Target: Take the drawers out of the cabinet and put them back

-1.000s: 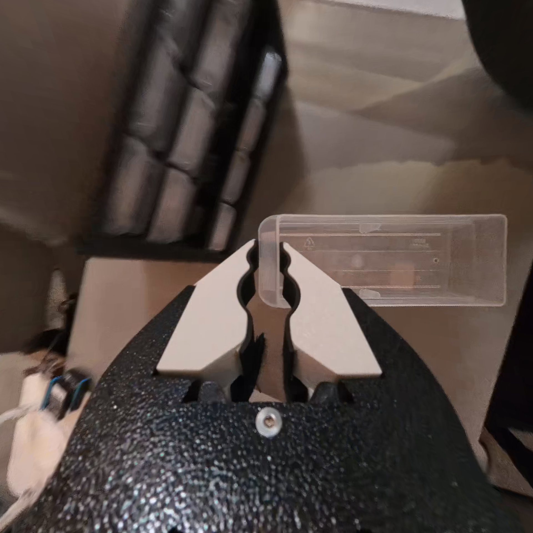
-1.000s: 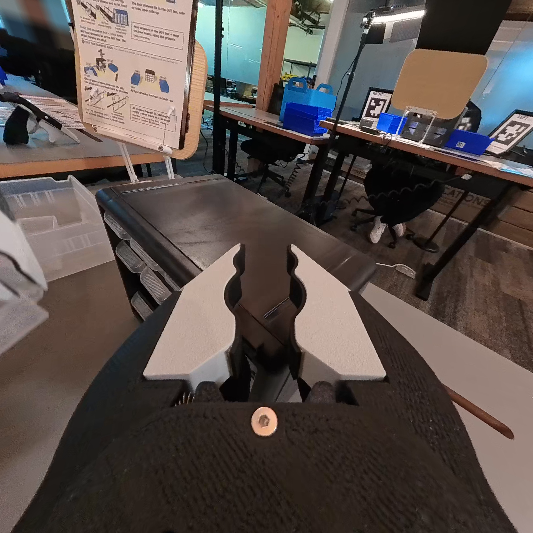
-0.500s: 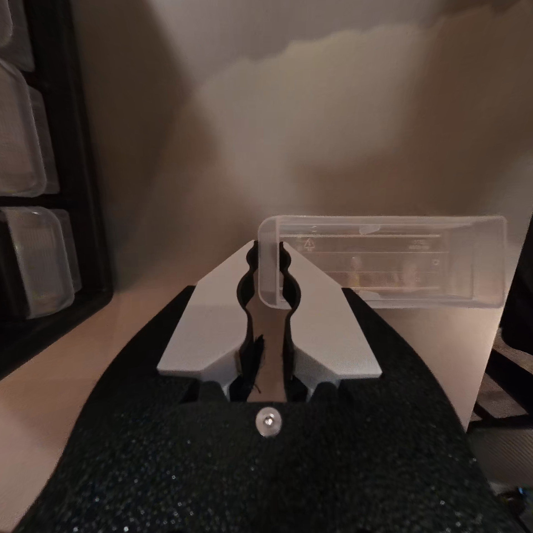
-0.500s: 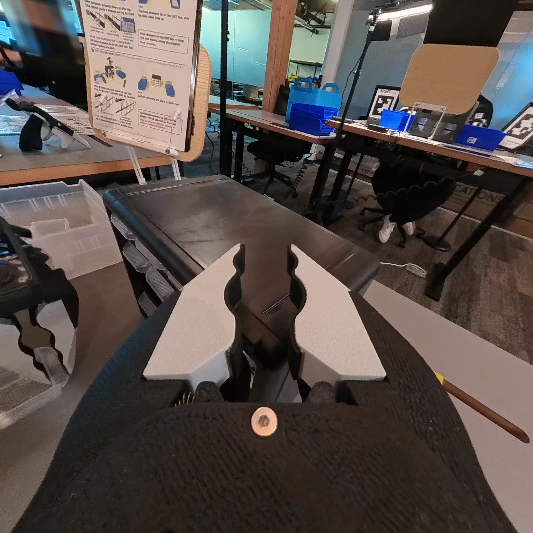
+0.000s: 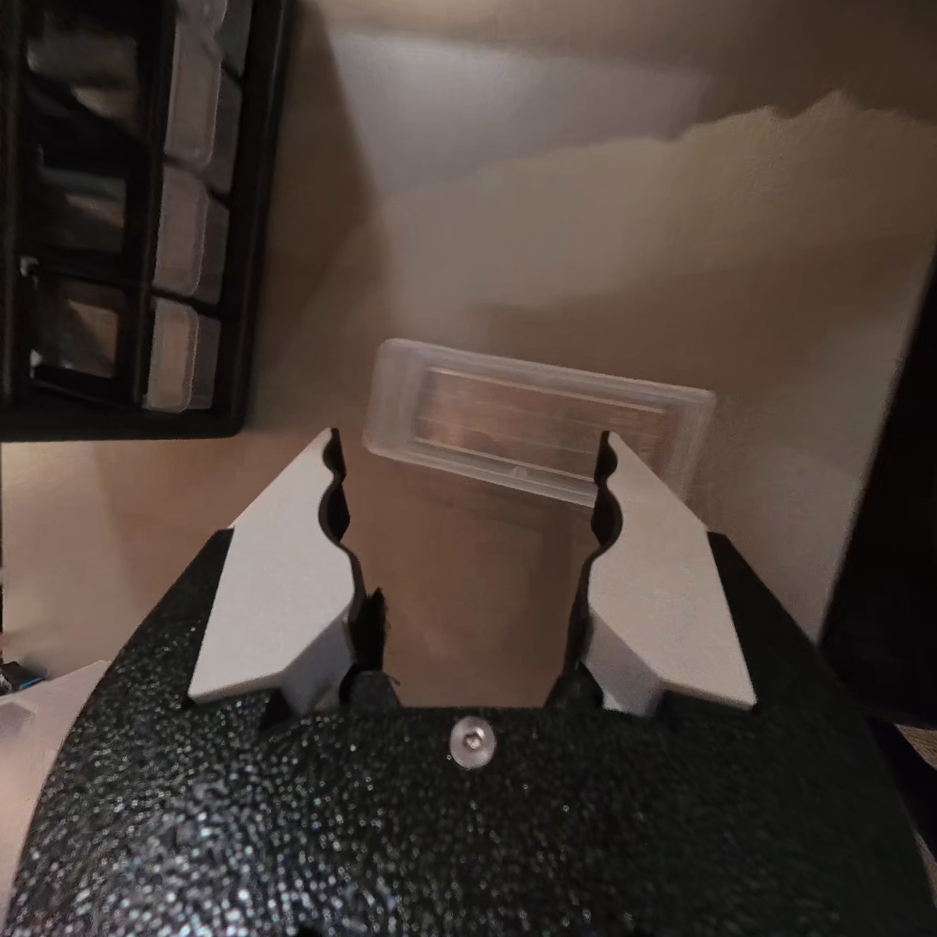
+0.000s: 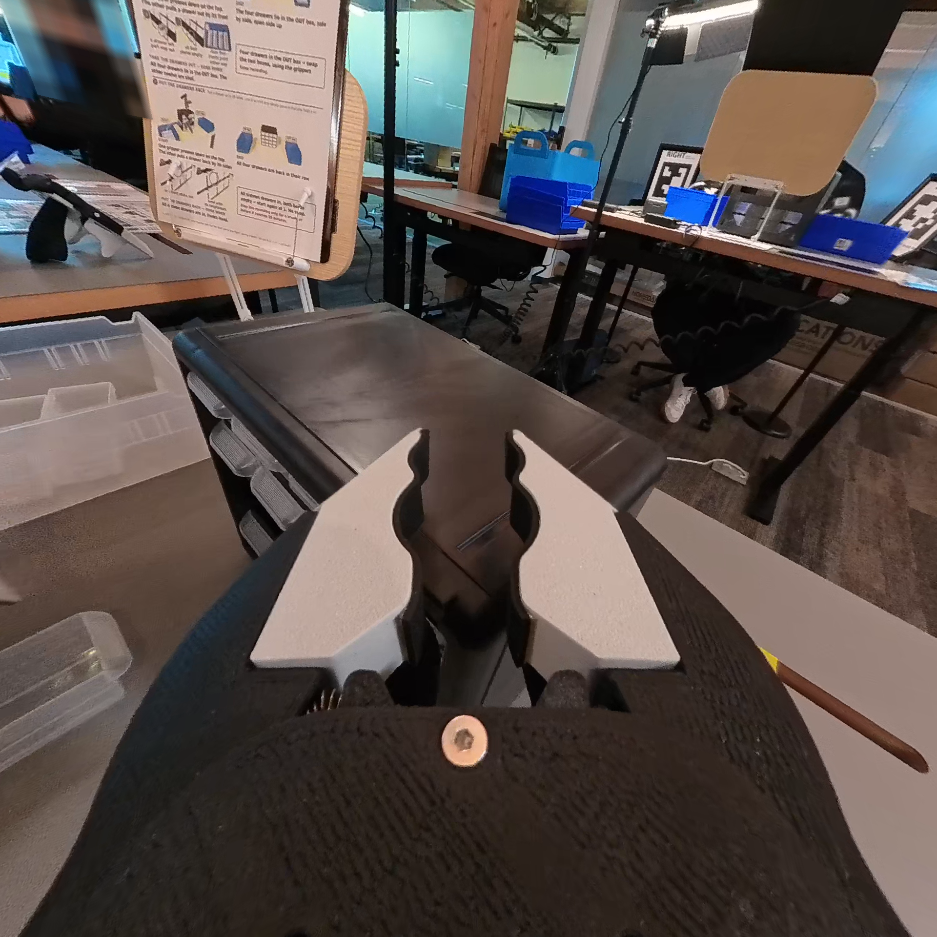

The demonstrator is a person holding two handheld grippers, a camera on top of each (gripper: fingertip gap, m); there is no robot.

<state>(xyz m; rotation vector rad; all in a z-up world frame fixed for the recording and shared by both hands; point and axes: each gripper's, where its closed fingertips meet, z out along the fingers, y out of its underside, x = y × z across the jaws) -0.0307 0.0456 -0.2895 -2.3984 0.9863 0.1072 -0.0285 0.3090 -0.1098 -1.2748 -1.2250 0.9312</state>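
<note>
The black cabinet stands on the table with clear drawers in its front. It also shows at the upper left of the left wrist view. My left gripper is open and empty. One clear drawer lies on the table just past its fingertips, touching neither finger. The same drawer shows at the lower left of the right wrist view. My right gripper hovers over the cabinet top, its jaws a narrow gap apart with nothing between them.
A clear plastic bin with drawers in it sits left of the cabinet. An instruction board stands behind it. A brown stick lies near the table's right edge. Desks and chairs fill the room beyond.
My left gripper has opened and let go of the clear drawer, which now lies on the table. The left gripper has left the right wrist view. The right gripper has stayed put.
</note>
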